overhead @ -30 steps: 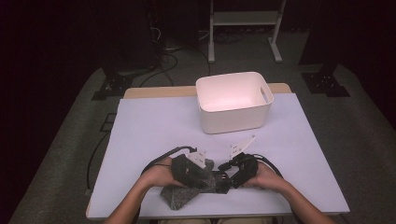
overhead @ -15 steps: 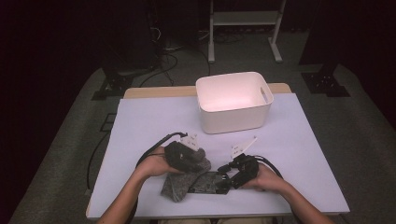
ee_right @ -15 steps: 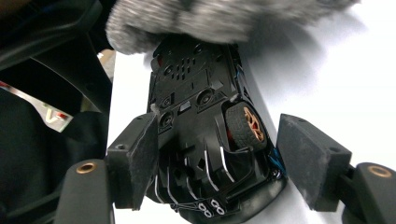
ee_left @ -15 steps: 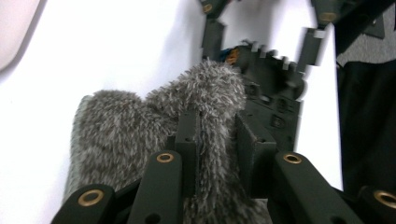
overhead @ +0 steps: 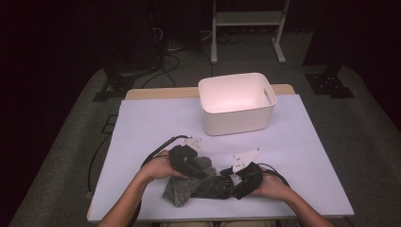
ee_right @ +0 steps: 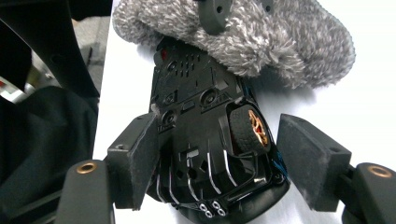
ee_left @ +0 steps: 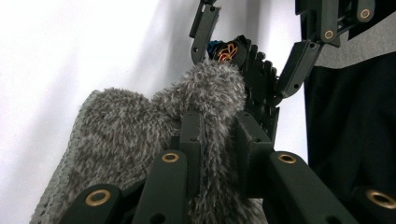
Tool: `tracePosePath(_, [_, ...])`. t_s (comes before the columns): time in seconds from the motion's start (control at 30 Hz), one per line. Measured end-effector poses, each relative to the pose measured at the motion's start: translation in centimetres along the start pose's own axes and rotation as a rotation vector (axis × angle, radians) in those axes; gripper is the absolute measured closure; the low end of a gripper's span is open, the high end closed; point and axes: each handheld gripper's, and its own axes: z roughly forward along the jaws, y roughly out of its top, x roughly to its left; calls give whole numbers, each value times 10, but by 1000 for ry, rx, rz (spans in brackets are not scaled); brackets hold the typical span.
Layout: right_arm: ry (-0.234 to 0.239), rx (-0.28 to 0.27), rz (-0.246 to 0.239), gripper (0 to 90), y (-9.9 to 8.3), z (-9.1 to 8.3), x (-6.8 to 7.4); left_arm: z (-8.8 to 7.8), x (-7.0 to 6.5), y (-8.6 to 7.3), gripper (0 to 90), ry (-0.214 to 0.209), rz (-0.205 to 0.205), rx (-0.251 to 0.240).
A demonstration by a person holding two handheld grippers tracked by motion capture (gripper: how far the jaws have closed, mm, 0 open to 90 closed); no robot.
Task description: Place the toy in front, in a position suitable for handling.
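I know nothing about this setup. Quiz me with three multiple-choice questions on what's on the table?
1. Where does the white bin stand?
A. on the far side of the table
B. on the floor
C. on the person's arm

2. What colour is the fuzzy cloth?
A. red
B. grey
C. yellow

3. How is the toy car turned?
A. on its wheels
B. standing on its nose
C. underside showing

Answers:
1 A: the bin stands on the table, beyond the hands.
2 B: the fuzzy cloth is grey.
3 C: the toy car shows its underside and a wheel.
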Motion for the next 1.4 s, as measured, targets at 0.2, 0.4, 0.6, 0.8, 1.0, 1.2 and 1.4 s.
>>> tracePosePath(0.2, [-37,15,-37,329,5,-3,7,-4,-10,-2,764,6,34,-15])
tracePosePath(0.4, [27,14,51,323,8,-4,0,-9,-23,-4,766,-11,68,-26])
tracePosePath(0.6, [79,96,38,377,15,10,5,-10,-29,-4,766,-8,92,-21])
tracePosePath(0.8, [149,130,39,519,19,22,9,-12,-34,-6,767,-38,111,-32])
tracePosePath(1.0, [77,102,-41,562,18,16,14,-19,-38,-9,767,-47,119,-67])
tracePosePath(1.2, [-3,96,-113,563,18,15,15,-33,-35,-7,766,12,118,-71])
tracePosePath(1.4, [-76,109,-154,562,19,8,-10,-38,-22,-2,758,65,109,-55])
